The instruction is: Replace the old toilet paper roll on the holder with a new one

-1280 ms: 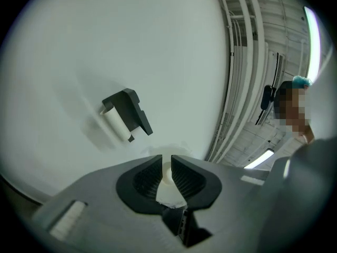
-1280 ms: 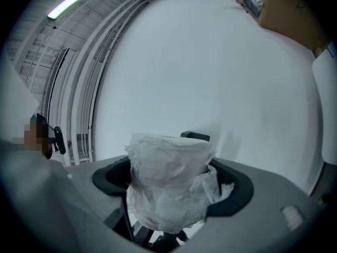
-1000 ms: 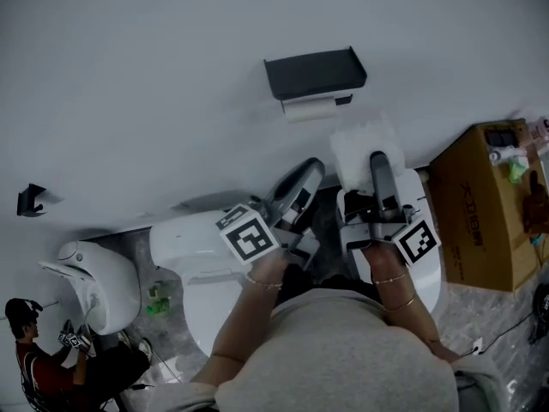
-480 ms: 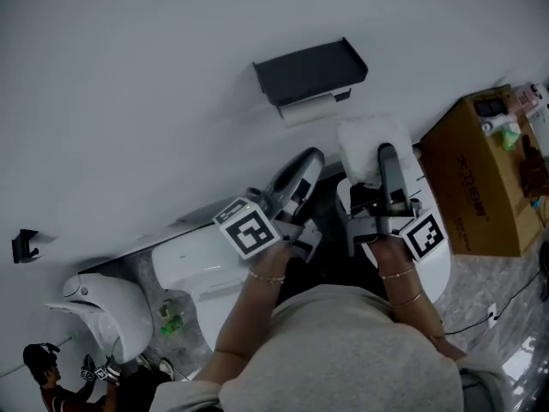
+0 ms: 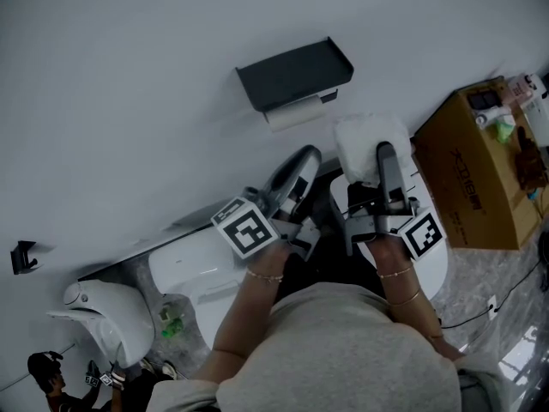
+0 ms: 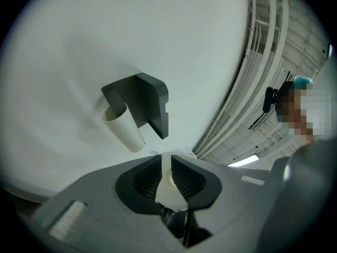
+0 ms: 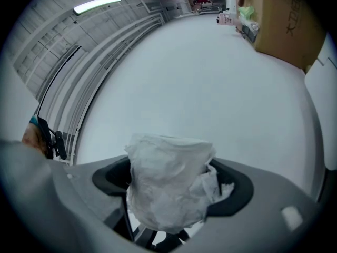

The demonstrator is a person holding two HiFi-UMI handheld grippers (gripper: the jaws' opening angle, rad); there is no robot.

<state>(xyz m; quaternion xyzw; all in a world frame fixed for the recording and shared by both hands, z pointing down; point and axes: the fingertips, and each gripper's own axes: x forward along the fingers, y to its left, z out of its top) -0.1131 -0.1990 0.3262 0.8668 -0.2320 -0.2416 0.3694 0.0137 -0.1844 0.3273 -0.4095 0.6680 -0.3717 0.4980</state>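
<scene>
Both tongs clenched: left gripper (image 6: 169, 165) on a white tissue scrap (image 6: 169, 193), right gripper (image 7: 171, 183) on the crumpled white new roll (image 7: 167, 157). Drop your scrap, then slide the cream cardboard tube (image 6: 124, 129) off the dark-grey wall holder (image 6: 145, 101).

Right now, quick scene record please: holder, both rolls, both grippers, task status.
holder: dark, wall-mounted, shelf on top
old roll: pale tube with an open end, hanging on the holder, little or no paper left
new roll: white, in a crinkled clear wrap, off the holder
left gripper: jaws shut on a thin white scrap
right gripper: jaws closed on the new roll
status: swap not yet done
</scene>
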